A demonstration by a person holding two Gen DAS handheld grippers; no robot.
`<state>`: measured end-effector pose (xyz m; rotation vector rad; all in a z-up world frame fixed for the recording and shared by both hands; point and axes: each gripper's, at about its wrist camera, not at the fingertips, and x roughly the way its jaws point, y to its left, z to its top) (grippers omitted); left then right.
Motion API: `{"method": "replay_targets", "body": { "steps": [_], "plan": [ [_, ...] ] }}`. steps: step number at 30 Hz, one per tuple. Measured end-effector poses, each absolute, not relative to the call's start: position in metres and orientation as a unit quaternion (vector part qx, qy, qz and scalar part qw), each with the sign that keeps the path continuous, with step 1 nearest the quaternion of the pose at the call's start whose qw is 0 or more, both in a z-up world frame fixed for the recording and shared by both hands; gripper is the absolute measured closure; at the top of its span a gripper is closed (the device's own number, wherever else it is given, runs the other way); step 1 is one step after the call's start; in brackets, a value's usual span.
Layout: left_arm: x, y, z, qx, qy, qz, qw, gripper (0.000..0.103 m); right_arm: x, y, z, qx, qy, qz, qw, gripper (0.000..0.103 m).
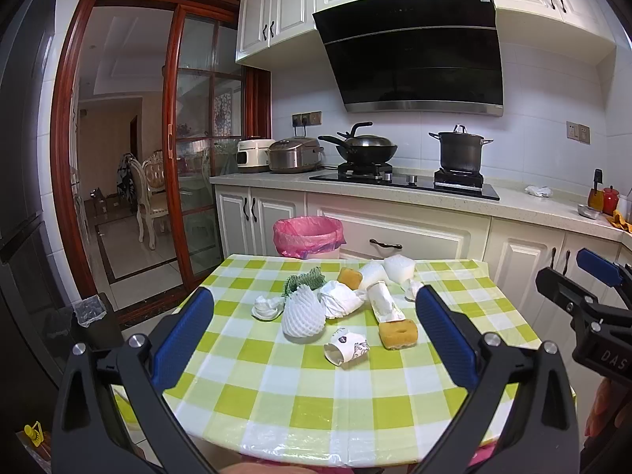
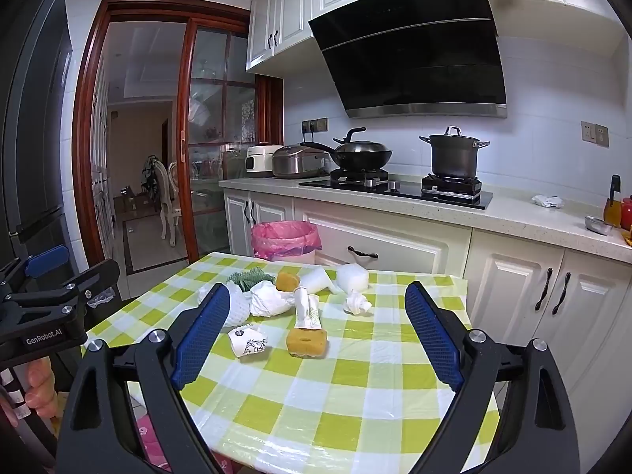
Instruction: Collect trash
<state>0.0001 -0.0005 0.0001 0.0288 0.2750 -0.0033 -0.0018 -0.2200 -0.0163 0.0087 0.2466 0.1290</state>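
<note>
Left wrist view is showing the left gripper (image 1: 314,339) hovering with its jaws spread wide and nothing between the pads. Trash is lying heaped on the checked tablecloth (image 1: 276,387): a white foam fruit net (image 1: 303,316) at the heap's 7 o'clock, a crushed paper cup (image 1: 347,348) at 6 o'clock, a yellow sponge (image 1: 398,334) at 5 o'clock. Beyond the table's far edge, at 11 o'clock, a pink-lined trash bin (image 1: 308,236) is waiting.

Right wrist view is showing the right gripper (image 2: 318,333) likewise gaping and empty, with the yellow sponge (image 2: 307,343) lying nearest, roughly between its fingers, and the crushed paper cup (image 2: 247,340) just at its 9 o'clock. A crumpled tissue (image 2: 356,302) is sitting apart at 1 o'clock.

Everything here is probably feather-light and soft — the sponge is likely going to squash and spring back, so pinching it across its short sides should work. The cup is likely giving way under pressure; gripping across its flattened body seems safest.
</note>
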Motion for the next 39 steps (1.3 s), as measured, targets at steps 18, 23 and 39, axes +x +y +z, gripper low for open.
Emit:
{"method": "replay_targets", "body": {
  "steps": [18, 23, 39],
  "plan": [
    [0.001, -0.001, 0.0, 0.012, 0.139, -0.002, 0.99, 0.004, -0.002, -0.218, -0.016, 0.006, 0.125, 0.065, 0.99, 0.018],
    [0.001, -0.004, -0.006, 0.012, 0.139, -0.002, 0.99, 0.004, -0.002, -0.218, -0.016, 0.008, 0.124, 0.064, 0.99, 0.018],
    [0.003, -0.005, -0.009, 0.01, 0.14, -0.002, 0.99, 0.004, -0.001, -0.211, -0.018, 0.01, 0.124, 0.066, 0.99, 0.018]
  ]
}}
